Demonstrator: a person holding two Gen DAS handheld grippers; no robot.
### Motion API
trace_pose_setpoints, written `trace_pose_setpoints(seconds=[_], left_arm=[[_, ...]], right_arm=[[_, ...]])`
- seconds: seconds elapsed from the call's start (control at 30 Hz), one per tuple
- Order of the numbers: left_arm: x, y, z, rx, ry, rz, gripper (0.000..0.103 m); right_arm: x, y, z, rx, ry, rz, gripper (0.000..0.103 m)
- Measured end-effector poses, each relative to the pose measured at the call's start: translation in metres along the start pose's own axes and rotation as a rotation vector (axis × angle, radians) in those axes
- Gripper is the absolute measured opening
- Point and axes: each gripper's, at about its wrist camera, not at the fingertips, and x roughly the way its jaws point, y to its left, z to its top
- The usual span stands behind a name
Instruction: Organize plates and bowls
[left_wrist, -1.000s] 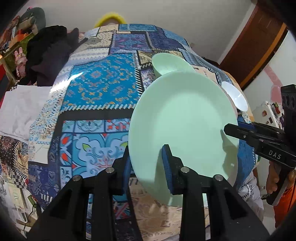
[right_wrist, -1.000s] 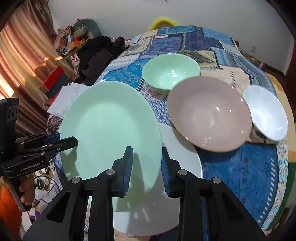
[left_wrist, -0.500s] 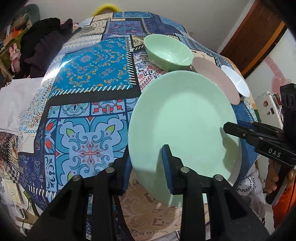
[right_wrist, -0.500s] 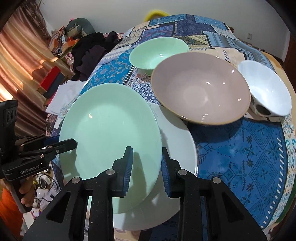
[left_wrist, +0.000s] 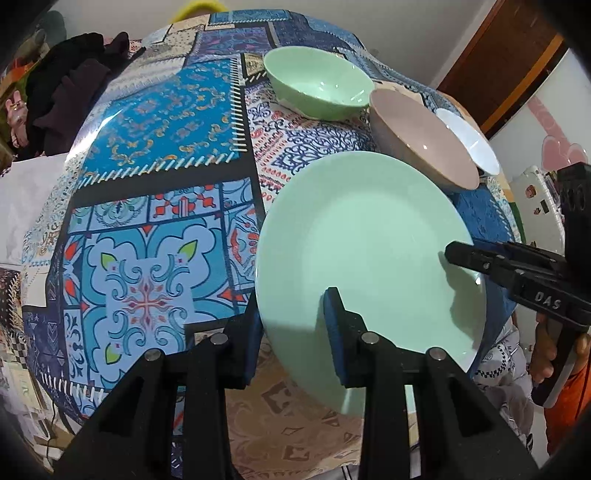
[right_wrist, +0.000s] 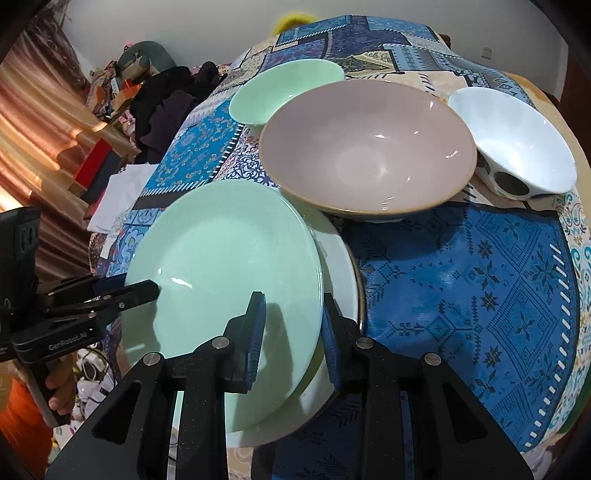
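A mint green plate (left_wrist: 369, 258) (right_wrist: 225, 266) is held by both grippers at opposite rims. My left gripper (left_wrist: 291, 325) is shut on its near rim. My right gripper (right_wrist: 291, 325) is shut on its other rim and shows at the right of the left wrist view (left_wrist: 480, 262). The plate sits just over a white plate (right_wrist: 340, 280) on the table; I cannot tell if they touch. Behind stand a taupe bowl (right_wrist: 369, 147), a mint green bowl (right_wrist: 280, 88) and a white bowl (right_wrist: 513, 136) with dark spots.
The table carries a blue patchwork cloth (left_wrist: 155, 166). Dark clothes (left_wrist: 74, 92) lie at the far left edge. White paper (right_wrist: 122, 195) lies beyond the left edge. A wooden door (left_wrist: 498, 62) stands at the right.
Both grippers have lowered the green plate toward the white plate and the table. The bowls now show closer and larger in both views.
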Motion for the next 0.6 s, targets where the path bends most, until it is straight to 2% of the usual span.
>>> trace_pose_setpoints(seconds=[0.33,0.6], left_arm=[[0.01,-0.005,0.004,0.011,0.011,0.024,0.034],[0.006,-0.006,0.003,0.046,0.002,0.033,0.034]], right_arm=[[-0.004,-0.004,-0.003,0.002,0.0,0.014,0.027],[-0.021,-0.007,-0.005,-0.024,-0.06,-0.052,0.027]])
